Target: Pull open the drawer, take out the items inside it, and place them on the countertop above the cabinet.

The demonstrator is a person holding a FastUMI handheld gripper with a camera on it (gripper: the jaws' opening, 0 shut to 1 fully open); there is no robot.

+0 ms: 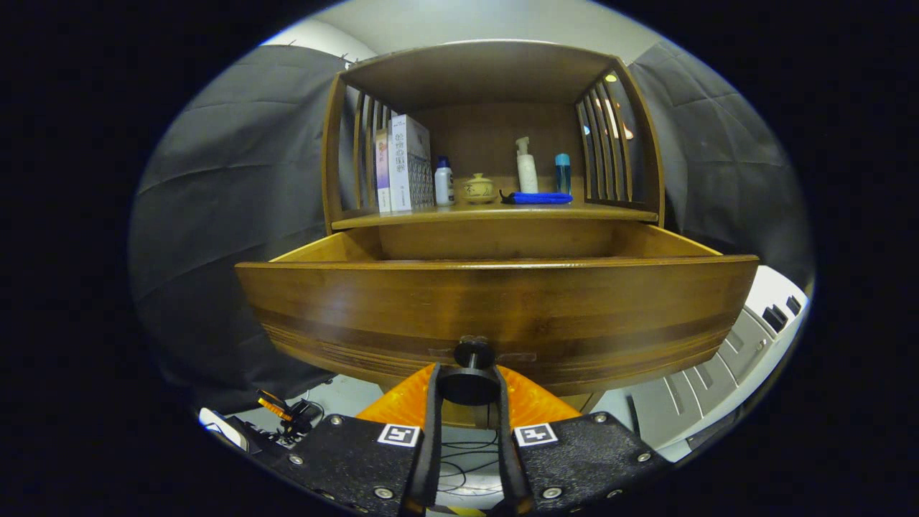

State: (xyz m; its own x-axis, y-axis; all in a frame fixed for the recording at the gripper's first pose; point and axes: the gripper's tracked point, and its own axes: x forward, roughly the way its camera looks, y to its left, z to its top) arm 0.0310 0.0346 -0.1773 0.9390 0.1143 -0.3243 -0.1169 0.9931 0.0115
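A wooden cabinet stands ahead with its drawer (495,309) pulled out toward me. Its dark round knob (470,373) sits between my two fingers, and my gripper (468,384) is shut on it. The drawer's front panel hides the inside, so I cannot see what lies in it. Above the drawer is the countertop (495,213), a shelf under a wooden hood. On it stand two boxes (403,164), a small white bottle (444,182), a little round pot (479,188), a blue cloth (540,197), a pump bottle (526,166) and a blue bottle (563,173).
Slatted wooden side walls (607,143) close in the countertop left and right. Dark cloth hangs behind the cabinet on both sides. A grey-white appliance (747,337) stands low to the right. Cables and an orange-black tool (283,416) lie on the floor at lower left.
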